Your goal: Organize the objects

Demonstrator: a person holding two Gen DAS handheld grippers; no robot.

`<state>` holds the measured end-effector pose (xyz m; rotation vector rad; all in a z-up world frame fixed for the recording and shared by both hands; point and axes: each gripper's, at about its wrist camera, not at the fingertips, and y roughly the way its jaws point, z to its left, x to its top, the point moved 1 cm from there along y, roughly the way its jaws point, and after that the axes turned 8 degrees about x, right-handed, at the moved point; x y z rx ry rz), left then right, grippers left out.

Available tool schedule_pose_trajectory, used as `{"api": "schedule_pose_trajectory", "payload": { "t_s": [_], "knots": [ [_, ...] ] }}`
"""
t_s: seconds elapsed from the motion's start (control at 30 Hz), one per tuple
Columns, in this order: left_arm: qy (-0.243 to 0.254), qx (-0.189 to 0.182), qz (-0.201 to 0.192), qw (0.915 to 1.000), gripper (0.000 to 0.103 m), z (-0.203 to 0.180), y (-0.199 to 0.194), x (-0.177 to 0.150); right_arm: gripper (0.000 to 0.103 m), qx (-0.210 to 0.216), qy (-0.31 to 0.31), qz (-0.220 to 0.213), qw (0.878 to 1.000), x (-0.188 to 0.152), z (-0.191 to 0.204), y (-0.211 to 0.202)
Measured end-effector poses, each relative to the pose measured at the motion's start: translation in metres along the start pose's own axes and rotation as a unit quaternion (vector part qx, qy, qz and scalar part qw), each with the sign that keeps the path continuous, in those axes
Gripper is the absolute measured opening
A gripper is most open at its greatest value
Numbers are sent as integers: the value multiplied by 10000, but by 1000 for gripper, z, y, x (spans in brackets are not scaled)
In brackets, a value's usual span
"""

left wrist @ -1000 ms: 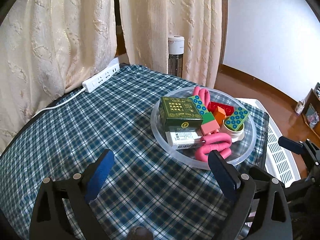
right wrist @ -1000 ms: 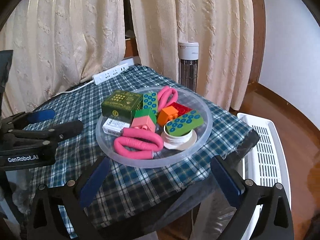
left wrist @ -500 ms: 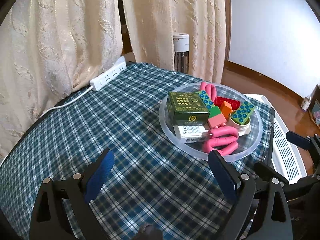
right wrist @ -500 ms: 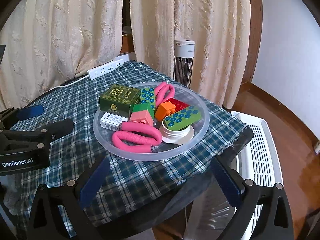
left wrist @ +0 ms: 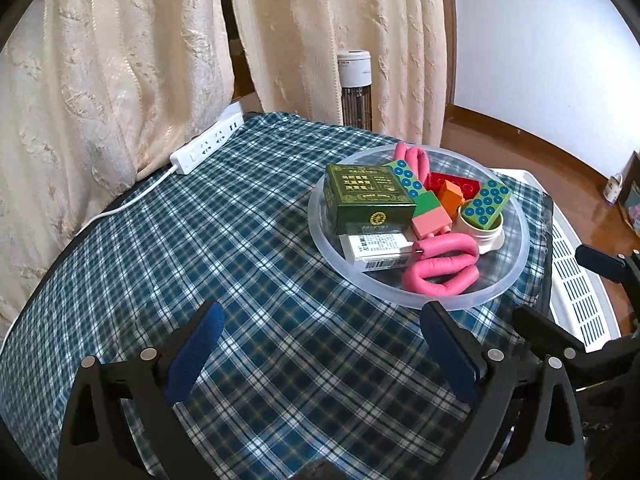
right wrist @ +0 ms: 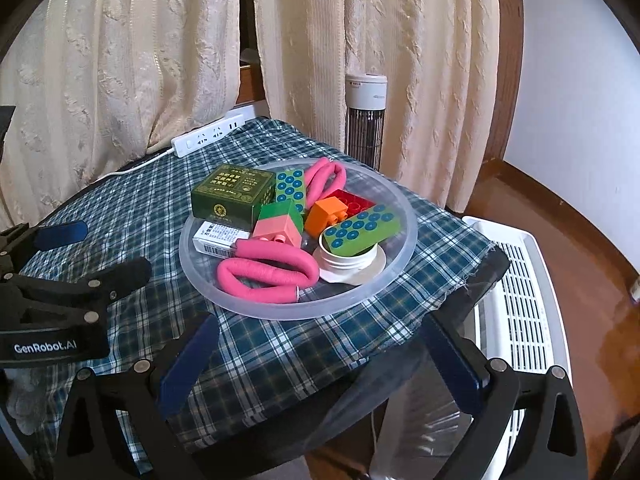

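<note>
Left gripper (left wrist: 320,352) and right gripper (right wrist: 320,360) gape wide, empty; pink foam loop (right wrist: 266,272) lies flat, crosswise in bowl (right wrist: 400,256).

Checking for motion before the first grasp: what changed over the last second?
Both cameras shifted slightly, so the clear bowl sits differently in view. Left gripper and right gripper took hold of nothing, jaws open. Bowl contents, green box and power strip unchanged.

Left wrist cam: low over the table's (left wrist: 168,248) near-left part, facing the far right corner, bowl (left wrist: 320,224) mid-distance. Right wrist cam: off the near right edge, facing in, bowl (right wrist: 192,264) closer. Shared: bowl, power strip (left wrist: 206,146), curtains (right wrist: 140,60).
</note>
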<state>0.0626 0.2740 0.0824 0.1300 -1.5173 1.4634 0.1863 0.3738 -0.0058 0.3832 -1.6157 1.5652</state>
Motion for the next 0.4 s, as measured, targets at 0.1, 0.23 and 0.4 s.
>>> {"api": "schedule_pose_trajectory", "payload": {
  "t_s": [0.1, 0.23, 0.4],
  "knots": [
    [38, -1, -11, 10000, 99, -1, 0, 0, 103, 2, 16, 17, 10000, 0, -1, 1],
    [67, 63, -47, 9999, 99, -1, 0, -1, 103, -1, 42, 23, 10000, 0, -2, 3],
    [75, 78, -39, 9999, 99, -1, 0, -1, 103, 9, 46, 29, 10000, 0, -2, 3]
  ]
}}
